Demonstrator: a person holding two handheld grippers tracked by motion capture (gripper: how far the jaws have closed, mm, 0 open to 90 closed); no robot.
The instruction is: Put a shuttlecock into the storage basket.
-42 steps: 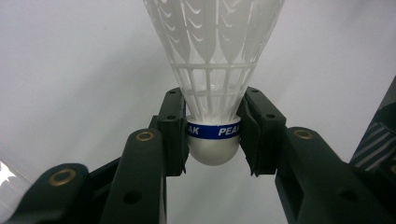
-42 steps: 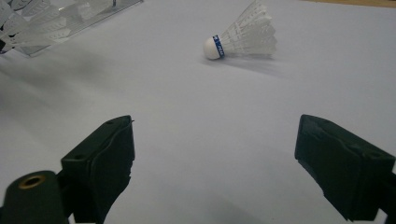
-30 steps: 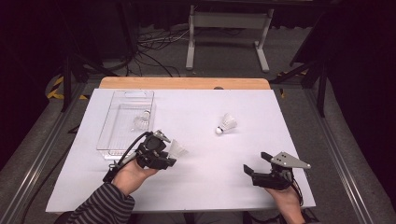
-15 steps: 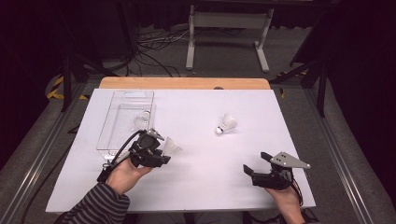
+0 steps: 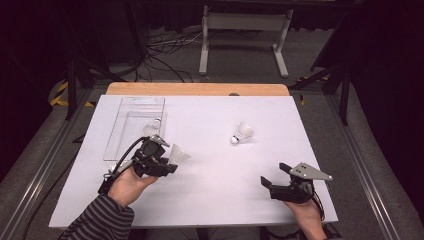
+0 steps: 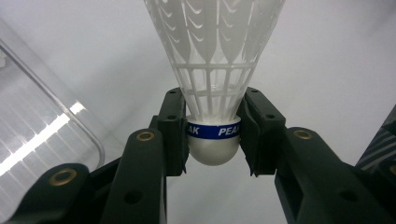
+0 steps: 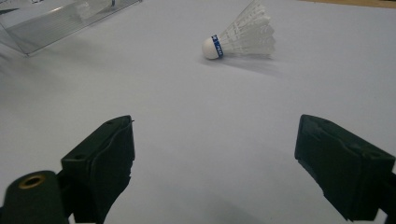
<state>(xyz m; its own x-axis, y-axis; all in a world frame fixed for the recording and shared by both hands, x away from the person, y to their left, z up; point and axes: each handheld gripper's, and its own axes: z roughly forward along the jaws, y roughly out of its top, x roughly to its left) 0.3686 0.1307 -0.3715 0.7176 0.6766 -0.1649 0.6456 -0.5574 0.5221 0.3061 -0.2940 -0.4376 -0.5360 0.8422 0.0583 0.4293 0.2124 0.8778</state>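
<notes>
- From the high view we saw the white bench (image 5: 210, 200) whole, with a clear plastic tray (image 5: 131, 102) lying at its far left; the left gripper view gave us just a rounded corner of that tray (image 6: 60, 130).
- In the high view our left tool (image 5: 169, 161) sat just beside the tray's near right corner, held in a hand with a striped sleeve, and our right tool (image 5: 272, 176) rested near the bench's front right edge, well apart from everything.
- The left gripper view showed what the high view blurred: our left tool's pads pressed on the cork base of a white shuttlecock (image 6: 212, 70) at its blue band, skirt pointing away from the camera.
- The right gripper view showed our right tool (image 7: 215, 163) with jaws spread wide over bare bench, holding nothing.
- A second shuttlecock (image 7: 240, 35) lay on its side ahead of it; the high view placed that one (image 5: 242, 133) right of centre.
- One more shuttlecock (image 5: 151, 128) lay inside the tray.
</notes>
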